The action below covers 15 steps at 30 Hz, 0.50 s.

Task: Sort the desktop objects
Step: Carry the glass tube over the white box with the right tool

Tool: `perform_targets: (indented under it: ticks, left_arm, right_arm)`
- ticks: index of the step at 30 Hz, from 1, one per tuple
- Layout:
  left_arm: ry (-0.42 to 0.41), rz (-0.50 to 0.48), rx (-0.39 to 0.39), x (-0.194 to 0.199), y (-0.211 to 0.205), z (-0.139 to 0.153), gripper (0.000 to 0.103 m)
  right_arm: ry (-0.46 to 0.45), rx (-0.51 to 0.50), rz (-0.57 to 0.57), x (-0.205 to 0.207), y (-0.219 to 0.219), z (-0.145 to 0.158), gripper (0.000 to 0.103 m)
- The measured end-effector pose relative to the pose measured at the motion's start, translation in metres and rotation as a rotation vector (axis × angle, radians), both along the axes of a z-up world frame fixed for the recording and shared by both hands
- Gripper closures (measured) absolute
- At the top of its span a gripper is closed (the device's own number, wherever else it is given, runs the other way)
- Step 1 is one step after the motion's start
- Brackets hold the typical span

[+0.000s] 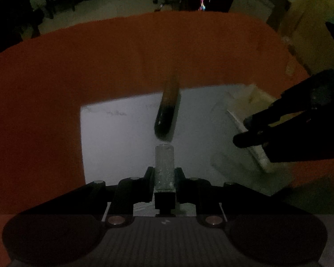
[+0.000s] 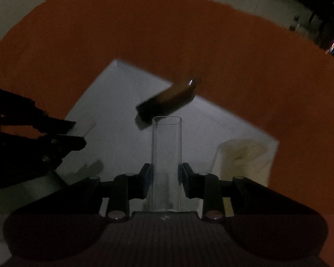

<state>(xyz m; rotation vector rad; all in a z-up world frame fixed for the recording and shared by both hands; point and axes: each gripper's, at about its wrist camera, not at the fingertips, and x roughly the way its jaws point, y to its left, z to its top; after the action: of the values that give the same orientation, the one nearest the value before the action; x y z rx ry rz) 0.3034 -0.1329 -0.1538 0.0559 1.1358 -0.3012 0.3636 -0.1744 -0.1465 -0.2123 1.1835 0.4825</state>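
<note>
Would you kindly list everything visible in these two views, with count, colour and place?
Tablecloth: one, orange, covering the table.
Sheet: one, white, flat on the tablecloth.
Pen-like object: one, dark with a brownish end, blurred, over the sheet's far edge.
Pale block: one, cream-white, at the sheet's right side in the left wrist view.
Frosted tube: one, translucent, between the left tongs' fingers.
Clear tube: one, transparent, between the right tongs' fingers.
Left tongs: black, shut on the frosted tube.
Right tongs: black, shut on the clear tube.
</note>
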Motion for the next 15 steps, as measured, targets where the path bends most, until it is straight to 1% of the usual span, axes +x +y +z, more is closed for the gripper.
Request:
perform_targets:
  ticks: [3,8,11,15]
  left_arm:
    - [-0.018,0.006,-0.012,-0.007,0.000,0.016,0.088]
    - [-0.039,0.011,-0.008,-0.025,-0.003,0.036,0.088]
    - [-0.044,0.015,-0.017,-0.040,-0.002,0.047,0.088]
    - [-0.059,-0.002,-0.012,-0.061,-0.005,0.061,0.088]
  right_arm:
    - [-0.015,0.030,-0.017,-0.007,-0.005,0.020,0.071]
    - [-0.038,0.038,-0.007,-0.029,-0.008,0.046,0.071]
    - [-0.042,0.031,0.007,-0.047,-0.007,0.058,0.071]
    - [-0.043,0.028,0.026,-0.073,-0.005,0.070,0.071]
